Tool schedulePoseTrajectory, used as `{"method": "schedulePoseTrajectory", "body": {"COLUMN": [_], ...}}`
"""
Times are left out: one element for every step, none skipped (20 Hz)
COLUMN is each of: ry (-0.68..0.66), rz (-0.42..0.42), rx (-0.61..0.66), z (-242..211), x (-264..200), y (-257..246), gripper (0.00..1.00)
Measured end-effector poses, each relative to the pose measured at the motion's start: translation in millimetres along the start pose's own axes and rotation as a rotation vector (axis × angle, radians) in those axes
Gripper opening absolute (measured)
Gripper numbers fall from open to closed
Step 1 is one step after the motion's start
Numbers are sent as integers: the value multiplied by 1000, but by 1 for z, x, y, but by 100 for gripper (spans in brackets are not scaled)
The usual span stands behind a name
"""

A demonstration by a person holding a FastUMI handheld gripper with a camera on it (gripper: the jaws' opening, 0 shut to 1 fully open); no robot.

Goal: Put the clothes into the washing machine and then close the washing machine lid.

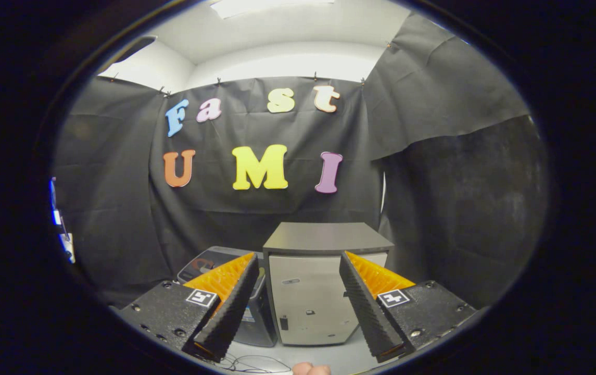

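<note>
My gripper [298, 256] is open, with nothing between its fingers. It is held low over a pale surface [339, 359] and looks toward the booth's back wall. Beyond the left finger [230, 307] stands a low dark grey machine [205, 263] with a rounded top, which looks like the washing machine. That finger hides most of it, and I cannot tell how its lid stands. Straight ahead, seen through the gap between the fingers, is a silver box-shaped cabinet [305, 302] with a dark flat top.
Thin cables [248, 362] lie on the pale surface just ahead of the left finger. A person's fingertips [311, 369] show below the gripper. Black cloth walls close in the back and both sides, the right one [464, 219] close by.
</note>
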State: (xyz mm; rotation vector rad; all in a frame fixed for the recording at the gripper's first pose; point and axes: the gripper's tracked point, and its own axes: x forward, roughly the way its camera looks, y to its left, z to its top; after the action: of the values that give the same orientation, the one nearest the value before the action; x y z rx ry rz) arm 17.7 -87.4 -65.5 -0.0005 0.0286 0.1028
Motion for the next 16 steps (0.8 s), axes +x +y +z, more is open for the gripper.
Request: {"method": "schedulePoseTrajectory", "body": {"ry": [0,0,-1,1,0,-1,-2,-4,-7,-6,-3,2,6,8,9,11], "rz": [-2,-1,-2,-4,-4,-4,-2,-2,-1,1,4,4,3,3,1,1], "rx": [0,2,2,1,1,1,1,0,1,2,3,4,7,10,12,14], "z": [1,1,1,1,1,2,2,2,2,2,1,0,-1,-1,-1,-2], "x": [0,1,1,2,1,2,3,3,3,5,4,4,4,3,3,3], "y": [0,0,0,0,0,0,1,1,1,1,2,3,3,3,4,4], "gripper": [97,97,97,97,97,97,97,97,97,97,97,97,97,97,97,97]}}
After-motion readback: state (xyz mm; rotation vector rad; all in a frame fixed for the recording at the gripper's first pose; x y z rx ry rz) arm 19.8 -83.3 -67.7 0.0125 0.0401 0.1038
